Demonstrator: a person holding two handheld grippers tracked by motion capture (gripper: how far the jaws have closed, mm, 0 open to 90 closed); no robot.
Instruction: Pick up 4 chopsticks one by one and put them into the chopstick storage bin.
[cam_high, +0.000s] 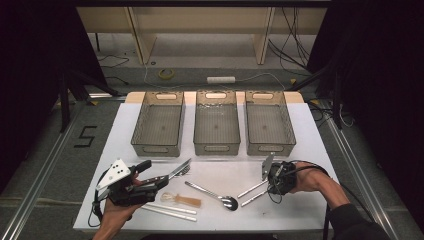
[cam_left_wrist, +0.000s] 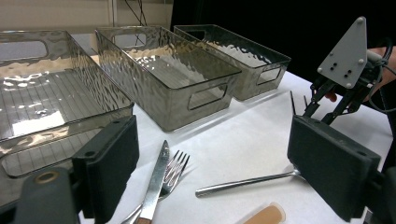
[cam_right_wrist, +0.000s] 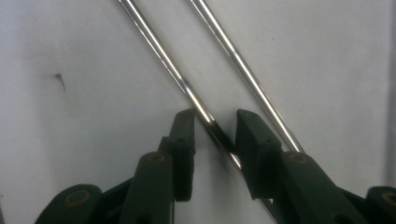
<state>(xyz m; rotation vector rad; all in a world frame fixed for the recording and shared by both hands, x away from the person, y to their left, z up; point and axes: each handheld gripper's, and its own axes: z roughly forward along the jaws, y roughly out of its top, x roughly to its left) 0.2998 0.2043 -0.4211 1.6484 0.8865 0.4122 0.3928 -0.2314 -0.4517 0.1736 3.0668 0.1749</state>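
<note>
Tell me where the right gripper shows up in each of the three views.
High view: right gripper lower right, in front of the rightmost bin.
Left gripper view: upper right, under its grey plate.
Right gripper view: bottom centre, fingers astride one chopstick.
Shared landmark: the two metal chopsticks, high and right gripper views.

1. three clear ribbed bins stand in a row at the 12 o'clock side of the white table (cam_high: 310, 150): the left bin (cam_high: 159, 123), the middle bin (cam_high: 216, 121) and the right bin (cam_high: 270, 121).
2. a knife (cam_high: 172, 174) and a fork (cam_high: 183, 172) lie touching, at 6 o'clock of the left bin.
3. a spoon (cam_high: 212, 194) lies at 6 o'clock of the middle bin.
4. a small brush (cam_high: 181, 199) with a tan handle lies at 9 o'clock of the spoon.
5. two white sticks (cam_high: 170, 210) lie at 6 o'clock of the brush.
6. a tape roll (cam_high: 166, 74) and a power strip (cam_high: 221, 79) lie on the floor at 12 o'clock.
</note>
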